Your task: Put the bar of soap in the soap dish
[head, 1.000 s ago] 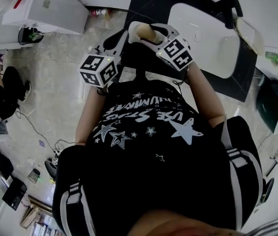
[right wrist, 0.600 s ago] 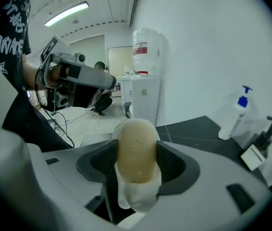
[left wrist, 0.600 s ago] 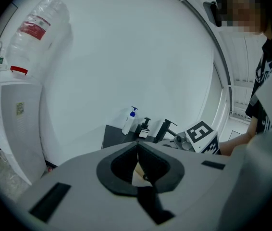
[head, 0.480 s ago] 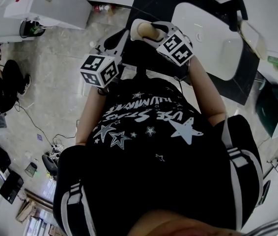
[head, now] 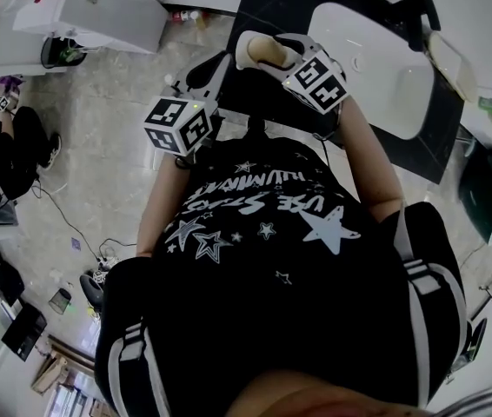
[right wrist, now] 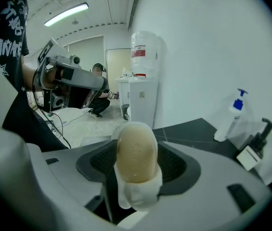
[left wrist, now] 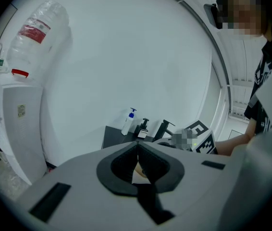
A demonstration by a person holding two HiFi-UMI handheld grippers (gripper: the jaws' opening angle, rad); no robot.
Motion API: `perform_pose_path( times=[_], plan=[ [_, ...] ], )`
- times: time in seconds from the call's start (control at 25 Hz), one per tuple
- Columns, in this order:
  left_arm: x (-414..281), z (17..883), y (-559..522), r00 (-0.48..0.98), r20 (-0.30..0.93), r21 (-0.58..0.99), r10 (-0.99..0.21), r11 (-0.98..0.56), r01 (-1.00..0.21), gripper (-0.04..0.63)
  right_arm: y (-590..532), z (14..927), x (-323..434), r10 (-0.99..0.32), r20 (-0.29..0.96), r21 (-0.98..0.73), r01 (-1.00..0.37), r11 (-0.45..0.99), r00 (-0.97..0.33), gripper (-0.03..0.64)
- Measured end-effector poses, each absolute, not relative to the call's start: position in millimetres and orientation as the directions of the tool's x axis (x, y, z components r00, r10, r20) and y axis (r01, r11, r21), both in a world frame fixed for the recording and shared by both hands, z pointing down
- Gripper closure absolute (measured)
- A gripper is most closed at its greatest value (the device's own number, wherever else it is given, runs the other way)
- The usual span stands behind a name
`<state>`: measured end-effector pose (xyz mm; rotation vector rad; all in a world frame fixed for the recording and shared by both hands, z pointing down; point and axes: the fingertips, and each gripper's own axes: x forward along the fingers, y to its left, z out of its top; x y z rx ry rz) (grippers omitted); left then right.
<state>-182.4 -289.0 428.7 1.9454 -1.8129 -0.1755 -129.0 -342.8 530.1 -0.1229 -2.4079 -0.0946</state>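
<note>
A beige oval bar of soap (right wrist: pixel 136 150) stands upright between the jaws of my right gripper (right wrist: pixel 136 170), which is shut on it. A white piece sits under the bar. In the head view the soap (head: pixel 262 52) and the right gripper (head: pixel 272 47) are held in the air over the near edge of the dark counter (head: pixel 268 7). My left gripper (head: pixel 218 66) is just left of it, its pads (left wrist: pixel 126 162) pressed together with nothing between them. A pale oblong thing (head: pixel 450 59) lies beyond the basin; I cannot tell whether it is the soap dish.
A white basin (head: pixel 376 68) is set in the counter, with a black faucet (left wrist: pixel 163 128). A blue-topped pump bottle (right wrist: pixel 229 117) and a black dispenser (right wrist: pixel 256 148) stand at the wall. A water dispenser (right wrist: pixel 141 100) stands on the floor to the left. A person crouches further off (head: pixel 3 163).
Both grippers have drifted slightly up and to the right in the head view. The soap stays held in the right one.
</note>
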Motion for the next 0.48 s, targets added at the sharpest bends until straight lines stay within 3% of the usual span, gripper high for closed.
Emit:
perform_pose_path(
  times=[0.48],
  plan=[
    [-182.5,409.7,-255.9,0.173,0.202,0.390,-0.964,-0.083,-0.917,0.583,-328.8,481.9,-118.9,-0.070,0.563,0.076,-0.033,0.997,-0.824,0.350]
  ],
)
